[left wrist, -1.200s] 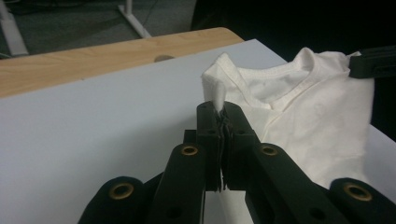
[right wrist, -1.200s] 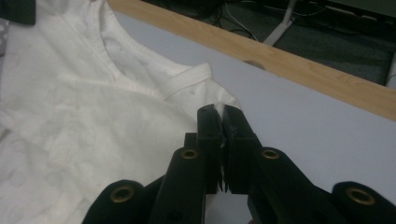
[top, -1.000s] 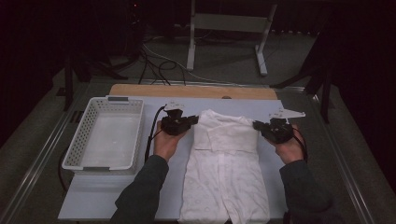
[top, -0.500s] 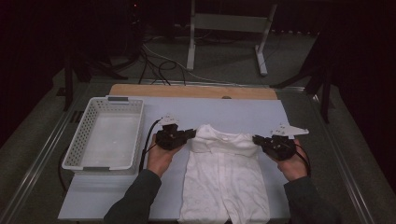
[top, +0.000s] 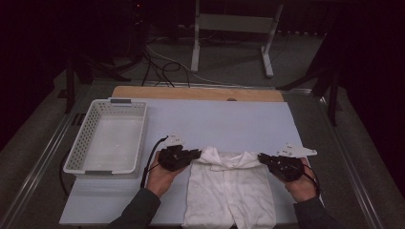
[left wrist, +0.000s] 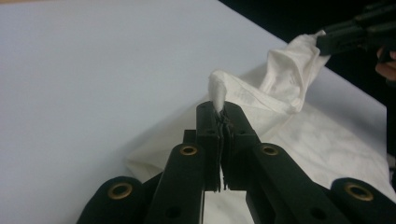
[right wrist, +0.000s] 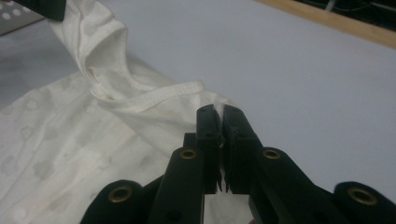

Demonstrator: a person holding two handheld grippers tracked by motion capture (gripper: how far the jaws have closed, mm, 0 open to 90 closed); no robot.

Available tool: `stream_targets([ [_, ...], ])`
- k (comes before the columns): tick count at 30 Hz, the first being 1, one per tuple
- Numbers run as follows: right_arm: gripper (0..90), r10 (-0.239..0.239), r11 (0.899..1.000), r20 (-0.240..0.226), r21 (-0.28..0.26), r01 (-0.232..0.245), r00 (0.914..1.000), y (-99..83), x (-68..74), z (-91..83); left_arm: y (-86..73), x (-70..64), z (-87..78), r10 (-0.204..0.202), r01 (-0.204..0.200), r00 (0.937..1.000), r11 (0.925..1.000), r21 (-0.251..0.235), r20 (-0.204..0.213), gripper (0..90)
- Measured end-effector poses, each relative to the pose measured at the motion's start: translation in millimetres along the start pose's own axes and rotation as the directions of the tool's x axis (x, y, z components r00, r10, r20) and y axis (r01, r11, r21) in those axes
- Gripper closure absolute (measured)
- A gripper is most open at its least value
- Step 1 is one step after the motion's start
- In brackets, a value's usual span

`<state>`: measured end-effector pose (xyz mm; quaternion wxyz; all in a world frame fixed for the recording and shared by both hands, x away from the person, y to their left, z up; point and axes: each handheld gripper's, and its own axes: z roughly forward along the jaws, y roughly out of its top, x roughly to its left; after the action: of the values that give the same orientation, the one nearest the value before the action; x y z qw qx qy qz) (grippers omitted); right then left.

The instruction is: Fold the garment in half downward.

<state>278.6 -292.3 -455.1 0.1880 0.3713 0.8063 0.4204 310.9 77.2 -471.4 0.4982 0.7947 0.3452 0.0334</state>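
Observation:
A white baby garment (top: 229, 195) lies flat on the white table cover (top: 215, 124), its collar end farthest from me. My left gripper (top: 195, 155) is shut on the garment's left shoulder. In the left gripper view a tuft of cloth (left wrist: 217, 91) pokes out above the closed jaws of that gripper (left wrist: 219, 112). At the right shoulder, my right gripper (top: 262, 158) is also shut on the cloth. In the right gripper view, the closed tips of this gripper (right wrist: 219, 112) meet the garment (right wrist: 70, 140) at its edge. The collar sags a little between the two grippers.
An empty white perforated basket (top: 138, 138) stands at the left of the table. A wooden strip (top: 196, 93) runs along the far edge. Cables and a metal stand's legs lie on the dark floor beyond. Bare cover stretches past the garment's collar.
Both grippers have drawn back toward the person, dragging the garment's shoulder end down the table with them. Both stay shut on the cloth.

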Motion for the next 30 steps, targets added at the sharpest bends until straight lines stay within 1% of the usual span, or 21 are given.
stream_targets([
  [3,86.0,0.004,1.000,-0.008,0.014,-0.004,1.0000,-8.3,4.2,-1.3,-7.1,-3.6,0.7,0.008,-0.008,1.0000,0.9997,0.022,0.006,87.3],
  [8,85.8,-0.011,0.999,-0.012,0.044,0.012,0.9999,-23.1,13.0,-4.2,-21.1,-7.3,-0.2,0.009,-0.010,0.9998,0.9978,0.066,0.017,87.1],
  [12,85.2,0.006,0.998,-0.030,0.067,-0.004,0.9995,-35.5,17.7,-7.5,-31.2,-11.5,-3.5,0.012,-0.016,0.9991,0.9952,0.096,0.041,84.8],
  [13,83.6,0.004,0.997,-0.034,0.073,-0.002,0.9994,-38.1,18.3,-8.2,-32.7,-12.0,-4.4,0.016,-0.022,0.9985,0.9947,0.101,0.053,82.0],
  [14,83.6,0.004,0.997,-0.034,0.073,-0.002,0.9994,-38.1,18.3,-8.2,-32.7,-12.0,-4.4,0.016,-0.022,0.9985,0.9947,0.101,0.053,76.9],
  [15,68.2,0.013,0.997,-0.049,0.071,-0.010,0.9987,-41.9,17.5,-10.5,-32.5,-11.3,-7.0,0.018,-0.024,0.9975,0.9958,0.089,0.068,68.9],
  [16,60.0,0.021,0.998,-0.042,0.060,-0.019,0.9989,-42.3,16.4,-11.2,-31.1,-10.5,-8.2,0.007,-0.012,0.9978,0.9971,0.075,0.066,60.8],
  [17,60.0,0.021,0.998,-0.042,0.060,-0.019,0.9989,-42.3,16.4,-11.2,-31.1,-10.5,-8.2,0.007,-0.012,0.9978,0.9971,0.075,0.066,51.5],
  [18,45.2,0.059,0.998,-0.024,0.024,-0.058,0.9980,-41.1,10.7,-13.2,-27.1,-9.1,-9.6,-0.016,0.013,0.9985,0.9988,0.047,0.052,43.9],
  [19,45.2,0.059,0.998,-0.024,0.024,-0.058,0.9980,-41.1,10.7,-13.2,-27.1,-9.1,-9.6,-0.016,0.013,0.9985,0.9988,0.047,0.052,37.0],
  [20,35.1,0.103,0.995,-0.007,-0.012,-0.103,0.9946,-38.1,3.4,-14.3,-23.2,-7.8,-10.1,-0.015,0.015,0.9994,0.9997,0.019,0.033,30.7],
  [22,29.4,0.134,0.991,0.013,-0.028,-0.133,0.9909,-35.5,-1.0,-13.5,-19.7,-6.8,-9.5,-0.012,0.012,0.9999,0.9999,0.000,0.007,21.6],
  [23,29.4,0.134,0.991,0.013,-0.028,-0.133,0.9909,-35.5,-1.0,-13.5,-19.7,-6.8,-9.5,-0.012,0.012,0.9999,0.9999,0.000,0.007,17.1],
  [24,27.6,0.152,0.988,0.031,-0.038,-0.151,0.9879,-33.3,-6.7,-11.3,-17.0,-5.5,-7.8,-0.010,0.010,0.9999,0.9999,-0.011,-0.010,14.7],
  [25,27.6,0.152,0.988,0.031,-0.038,-0.151,0.9879,-33.3,-6.7,-11.3,-17.0,-5.5,-7.8,-0.010,0.010,0.9999,0.9999,-0.011,-0.010,13.6],
  [26,26.3,0.169,0.985,0.049,-0.040,-0.167,0.9845,-31.5,-11.3,-8.0,-15.1,-4.0,-5.9,-0.015,0.015,0.9998,0.9996,-0.024,-0.016,11.5],
  [27,26.3,0.169,0.985,0.049,-0.040,-0.167,0.9845,-31.5,-11.3,-8.0,-15.1,-4.0,-5.9,-0.015,0.015,0.9998,0.9996,-0.024,-0.016,10.0],
  [29,26.2,0.184,0.982,0.064,-0.041,-0.182,0.9808,-29.3,-16.6,-3.2,-13.1,-1.5,-2.4,-0.018,0.017,0.9996,0.9990,-0.042,-0.021,8.8],
  [30,26.2,0.184,0.983,0.066,-0.039,-0.181,0.9808,-28.8,-18.3,-1.5,-12.5,-0.3,-1.1,-0.015,0.014,0.9997,0.9988,-0.047,-0.022,8.3],
])
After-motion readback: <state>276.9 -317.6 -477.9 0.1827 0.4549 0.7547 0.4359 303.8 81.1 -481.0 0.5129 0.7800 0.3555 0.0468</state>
